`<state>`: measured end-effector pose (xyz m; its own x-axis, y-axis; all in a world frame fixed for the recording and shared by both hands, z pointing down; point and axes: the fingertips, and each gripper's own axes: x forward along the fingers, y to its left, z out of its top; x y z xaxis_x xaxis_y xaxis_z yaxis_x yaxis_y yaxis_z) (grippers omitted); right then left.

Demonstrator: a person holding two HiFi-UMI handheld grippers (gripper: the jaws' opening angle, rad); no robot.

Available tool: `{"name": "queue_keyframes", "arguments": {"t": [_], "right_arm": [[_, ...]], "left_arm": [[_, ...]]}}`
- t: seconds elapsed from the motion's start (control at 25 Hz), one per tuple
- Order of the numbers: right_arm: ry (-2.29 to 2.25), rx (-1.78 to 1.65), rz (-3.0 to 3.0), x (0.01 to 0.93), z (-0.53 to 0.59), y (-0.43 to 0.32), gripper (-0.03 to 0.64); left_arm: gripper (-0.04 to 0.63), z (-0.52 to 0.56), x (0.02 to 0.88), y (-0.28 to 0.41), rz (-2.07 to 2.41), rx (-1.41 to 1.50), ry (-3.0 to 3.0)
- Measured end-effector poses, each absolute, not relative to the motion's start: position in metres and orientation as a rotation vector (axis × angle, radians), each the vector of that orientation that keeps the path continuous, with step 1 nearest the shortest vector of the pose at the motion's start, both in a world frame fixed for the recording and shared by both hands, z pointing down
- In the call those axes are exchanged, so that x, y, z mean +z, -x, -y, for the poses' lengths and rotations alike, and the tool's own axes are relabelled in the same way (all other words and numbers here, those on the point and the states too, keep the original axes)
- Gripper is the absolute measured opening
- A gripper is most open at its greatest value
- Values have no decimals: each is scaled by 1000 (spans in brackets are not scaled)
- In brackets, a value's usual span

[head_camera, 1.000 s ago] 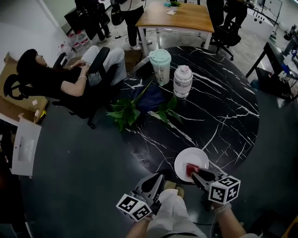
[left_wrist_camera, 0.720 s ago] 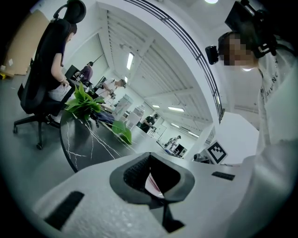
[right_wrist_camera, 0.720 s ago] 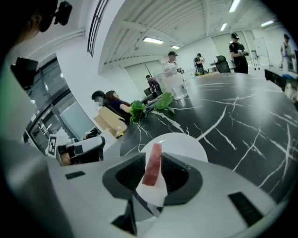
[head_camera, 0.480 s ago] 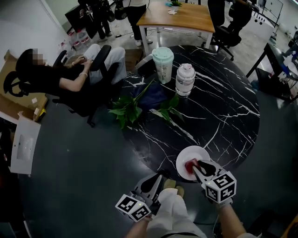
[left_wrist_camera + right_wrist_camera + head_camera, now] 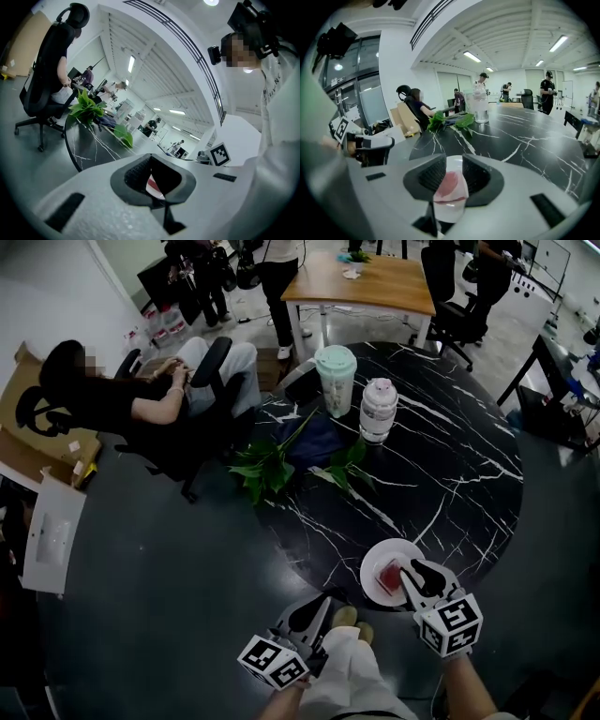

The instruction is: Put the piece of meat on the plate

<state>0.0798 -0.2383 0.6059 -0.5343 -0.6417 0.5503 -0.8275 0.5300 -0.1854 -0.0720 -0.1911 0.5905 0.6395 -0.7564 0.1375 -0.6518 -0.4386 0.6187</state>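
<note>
A round black marble table [image 5: 450, 474] filled the head view, with a wooden desk [image 5: 370, 282] beyond it and a person reclining in an office chair [image 5: 202, 399] at its far left side. On the far part of the table lay green leafy sprigs [image 5: 267, 468], beside a mint-lidded tumbler [image 5: 336, 379] and a white jar [image 5: 379, 411].

At the near edge sat a white plate [image 5: 405, 550], and the piece of meat [image 5: 389, 576] lay on it. The right gripper [image 5: 413, 570] hovered over the plate's near side, jaws apart and clasping nothing; in its own view the meat [image 5: 446, 183] showed on the plate [image 5: 452, 212] through the gap.

The left gripper [image 5: 317, 604] hung off the table's edge near the person's lap, also parted and empty.
</note>
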Motion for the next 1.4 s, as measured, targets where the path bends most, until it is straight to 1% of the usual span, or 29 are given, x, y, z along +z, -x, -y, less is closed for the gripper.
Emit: {"name": "queue_keyframes", "arguments": {"t": [0.24,0.4,0.6,1.08,1.4], "right_arm": [[-1181,717,2441,572,222,-74,84],[-1158,813,2492,554,206,-70,34],[-1078,809,2525,540,182,-61,17],[-1085,837,2582,507,160,-66,12],[-1109,868,2599,501,161,-74,12]], "left_arm": [[9,194,563,64,1071,-223,-2267],[9,193,547,51,1037,-222,-2307],[9,189,530,33,991,-222,-2344],[9,192,501,-1,905,-229,-2416],[9,197,494,-4,907,-230,-2442]]}}
